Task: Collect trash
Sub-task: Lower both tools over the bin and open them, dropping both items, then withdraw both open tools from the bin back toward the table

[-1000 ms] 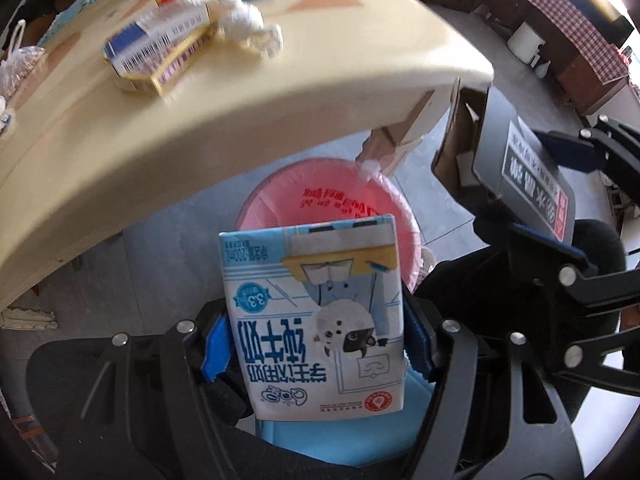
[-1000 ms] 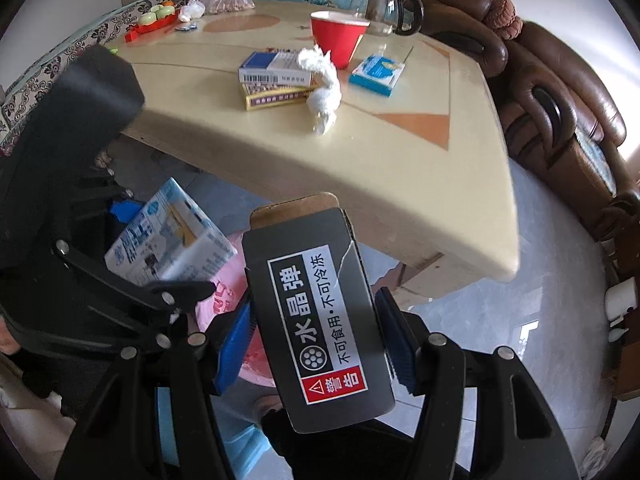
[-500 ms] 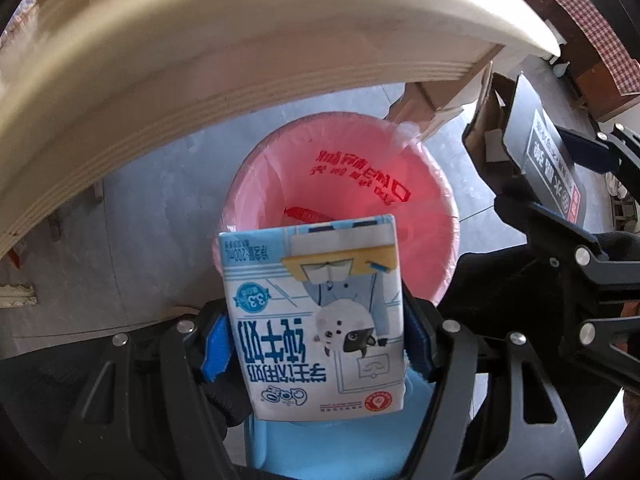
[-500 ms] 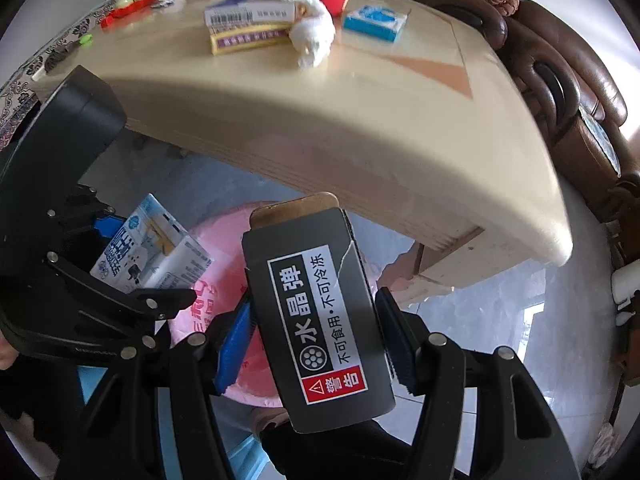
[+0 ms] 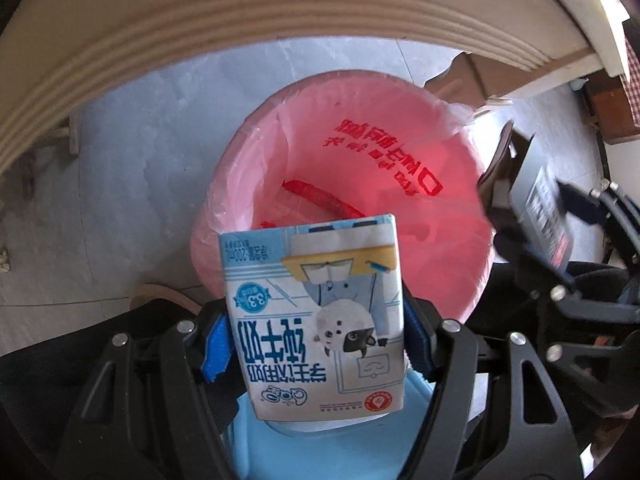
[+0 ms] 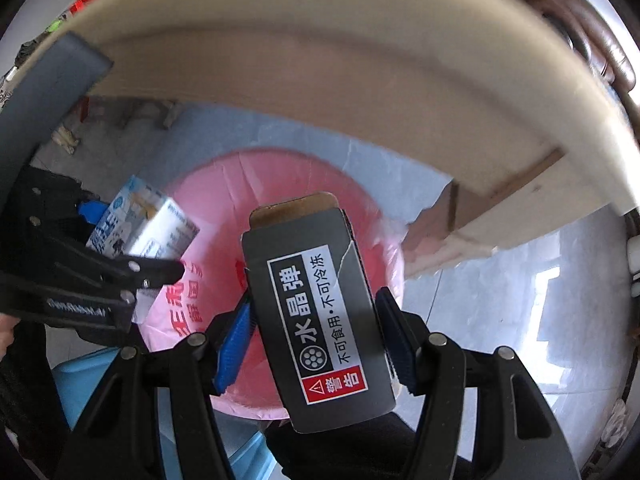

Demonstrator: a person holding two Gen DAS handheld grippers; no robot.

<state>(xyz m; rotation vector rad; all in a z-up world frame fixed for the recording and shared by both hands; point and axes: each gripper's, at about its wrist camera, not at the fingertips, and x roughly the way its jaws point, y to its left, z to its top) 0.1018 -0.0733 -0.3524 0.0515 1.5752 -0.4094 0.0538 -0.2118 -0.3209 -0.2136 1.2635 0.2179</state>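
The milk carton [image 5: 316, 316], a small white-and-blue box printed with a cartoon animal and upside-down Chinese lettering, hangs above the near rim of the trash bin [image 5: 344, 208], its far end over the bin's mouth. The black box [image 6: 316, 316], a dark grey cardboard packet with a white-and-red warning label and an open brown flap at its far end, hangs over the same bin's mouth, to the carton's right. The bin is round, lined with a pink bag bearing red print.
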